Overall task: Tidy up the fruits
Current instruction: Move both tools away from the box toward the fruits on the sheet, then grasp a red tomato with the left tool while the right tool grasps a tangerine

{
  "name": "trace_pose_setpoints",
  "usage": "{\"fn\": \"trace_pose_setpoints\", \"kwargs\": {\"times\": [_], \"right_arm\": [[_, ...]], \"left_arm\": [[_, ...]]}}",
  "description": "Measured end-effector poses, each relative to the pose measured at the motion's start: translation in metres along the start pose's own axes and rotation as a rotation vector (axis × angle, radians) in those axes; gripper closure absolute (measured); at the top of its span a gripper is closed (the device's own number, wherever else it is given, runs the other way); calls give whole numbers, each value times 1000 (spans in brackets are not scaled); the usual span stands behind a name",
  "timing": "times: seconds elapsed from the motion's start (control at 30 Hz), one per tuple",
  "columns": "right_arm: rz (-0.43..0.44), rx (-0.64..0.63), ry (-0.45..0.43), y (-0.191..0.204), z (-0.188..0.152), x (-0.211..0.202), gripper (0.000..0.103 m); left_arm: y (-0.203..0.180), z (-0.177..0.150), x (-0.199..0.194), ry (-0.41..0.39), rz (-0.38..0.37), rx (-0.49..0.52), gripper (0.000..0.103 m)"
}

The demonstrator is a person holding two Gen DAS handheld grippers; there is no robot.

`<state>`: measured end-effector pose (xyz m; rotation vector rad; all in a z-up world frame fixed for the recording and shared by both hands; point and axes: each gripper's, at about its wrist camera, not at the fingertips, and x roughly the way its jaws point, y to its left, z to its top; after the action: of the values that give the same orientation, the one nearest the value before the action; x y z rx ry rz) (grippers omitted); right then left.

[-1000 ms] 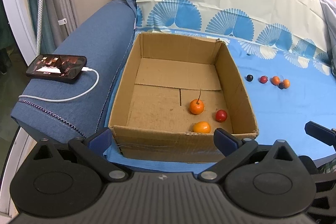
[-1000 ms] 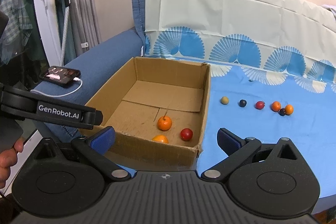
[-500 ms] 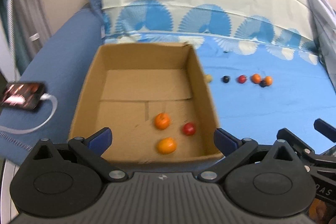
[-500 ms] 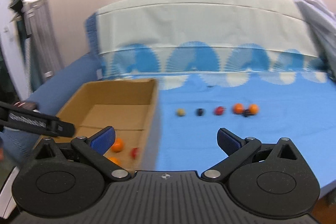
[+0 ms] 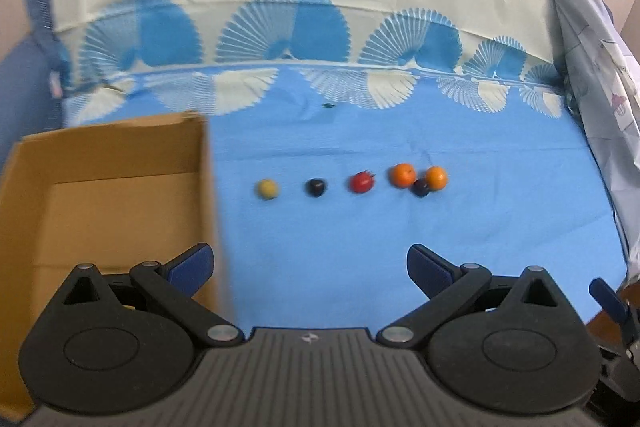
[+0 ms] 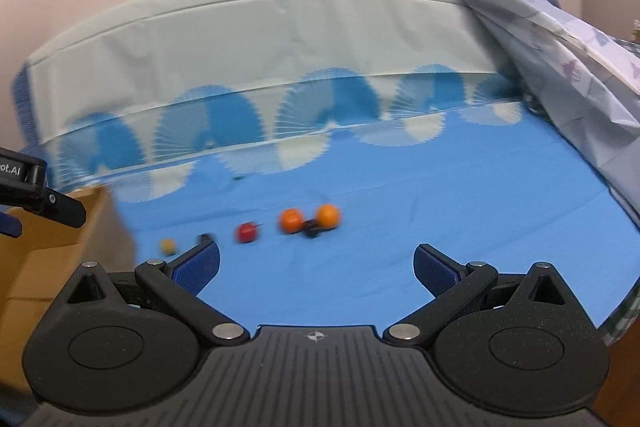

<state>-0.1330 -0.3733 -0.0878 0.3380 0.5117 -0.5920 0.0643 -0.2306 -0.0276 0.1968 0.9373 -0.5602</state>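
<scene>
At the far left of the right wrist view, a black bar (image 6: pixel 40 195) carries white lettering, of which only "ot.AI" can be read (the rest runs off the edge). The cardboard box (image 5: pixel 108 187) sits on the blue cloth (image 5: pixel 400 227) at left. Beyond it a row of fruit lies on the cloth: a yellow fruit (image 5: pixel 267 189), a dark fruit (image 5: pixel 315 187), a red fruit (image 5: pixel 362 182), then two orange fruits (image 5: pixel 403 175) with a second dark one (image 5: pixel 420 187) touching both. A pale sheet (image 5: pixel 592 67) drapes at right. The left gripper (image 5: pixel 310 265) and right gripper (image 6: pixel 316 265) both hover with fingers spread wide, holding nothing.
</scene>
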Motion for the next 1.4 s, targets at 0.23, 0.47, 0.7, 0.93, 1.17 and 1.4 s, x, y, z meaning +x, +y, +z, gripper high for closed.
{"fn": "trace_pose_setpoints", "kwargs": {"times": [0.23,0.47,0.7,0.93,1.17,1.4], "right_arm": [[-37,44,34,-36,9,101,1],[23,2,108,-45,12,197,1],[73,-65,135,-36,15,256,1],[91,-75,178,-24,14,299,7],[140,-70,210,-15,20,299,60],[128,55,216,-32,29,289,64]], "left_arm": [[-33,35,104,59,12,28,0],[-59,60,194,117,16,134,0],[-70,82,245,167,28,314,3],[-68,81,285,265,6,407,4],[-73,84,286,272,-63,400,72],[-60,90,262,244,-73,314,72]]}}
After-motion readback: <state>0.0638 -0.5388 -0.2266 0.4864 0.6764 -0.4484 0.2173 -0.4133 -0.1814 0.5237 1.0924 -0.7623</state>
